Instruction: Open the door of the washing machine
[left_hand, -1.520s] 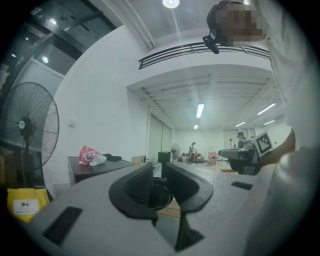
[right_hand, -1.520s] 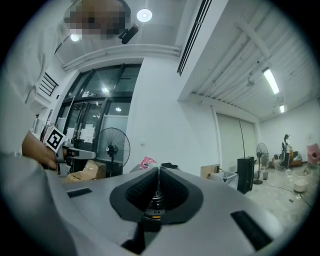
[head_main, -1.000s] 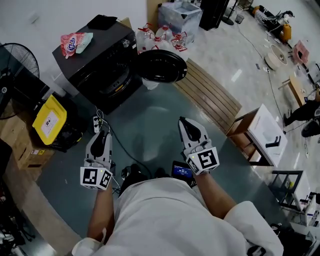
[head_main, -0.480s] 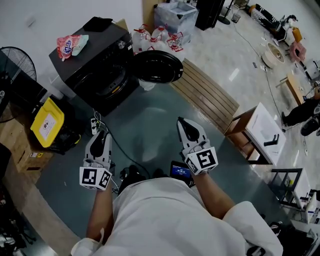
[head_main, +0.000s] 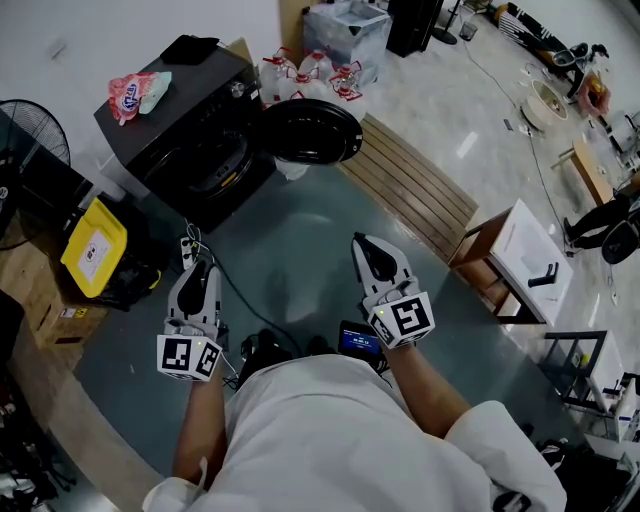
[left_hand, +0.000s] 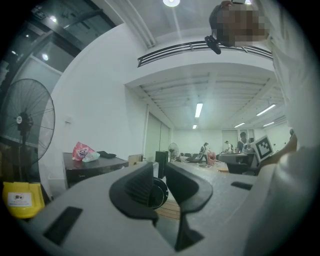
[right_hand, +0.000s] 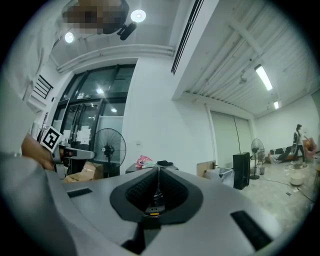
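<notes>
The black washing machine stands at the upper left of the head view, its round door swung wide open to the right and the drum opening exposed. Both grippers hang low near the person's body, well short of the machine. My left gripper points at the machine with a narrow gap between its jaws; in the left gripper view the open door shows through that gap. My right gripper is shut with nothing in it, its pads pressed together.
A pink bag and a dark object lie on the machine's top. A yellow container and a fan stand at the left. A power strip with cable, a wooden slat platform, water bottles and a white table surround the grey floor.
The head view has drifted a little, so the machine sits slightly higher and further left. Both grippers have hardly moved and keep the same jaw positions.
</notes>
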